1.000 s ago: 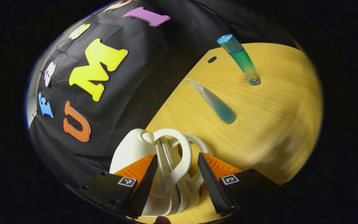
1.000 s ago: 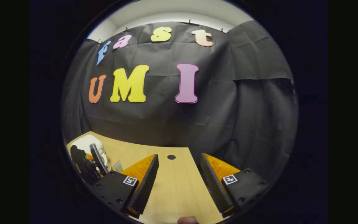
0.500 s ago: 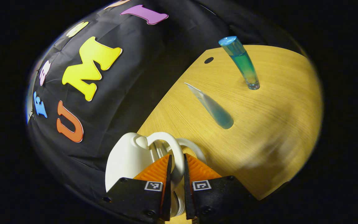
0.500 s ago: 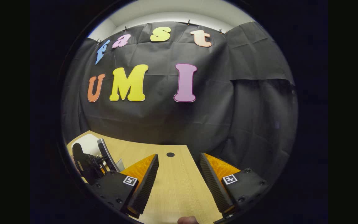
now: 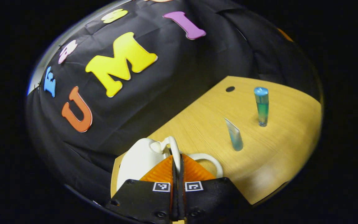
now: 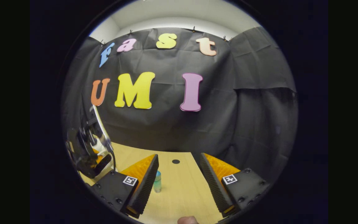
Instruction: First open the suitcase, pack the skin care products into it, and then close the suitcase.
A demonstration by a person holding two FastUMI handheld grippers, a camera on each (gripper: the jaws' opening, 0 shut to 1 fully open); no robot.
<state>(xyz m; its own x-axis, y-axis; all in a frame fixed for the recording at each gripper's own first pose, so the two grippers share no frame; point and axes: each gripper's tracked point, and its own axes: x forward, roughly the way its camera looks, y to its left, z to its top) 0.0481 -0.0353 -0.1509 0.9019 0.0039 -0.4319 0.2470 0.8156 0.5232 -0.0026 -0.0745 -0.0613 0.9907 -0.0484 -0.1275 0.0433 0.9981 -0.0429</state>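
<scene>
A small white suitcase lies at the table's near left edge by the booth wall. My left gripper is shut on one of its white loop handles; the second handle curves free to the right. A blue-green bottle stands upright on the table, and a pale blue tube stands on its cap nearer to me. In the right gripper view my right gripper hangs open above the table with nothing in it. The bottle shows beside its left finger, and the left gripper is raised at far left.
The wooden table has a small round hole near its back edge. Black cloth hangs close behind the table and the suitcase. Bare wood lies around the two products. A person's fingertip shows at the bottom.
The left gripper went from open around the handle to shut on it, then rose and levelled out. In the right gripper view the left gripper climbed, and the bottle came into sight.
</scene>
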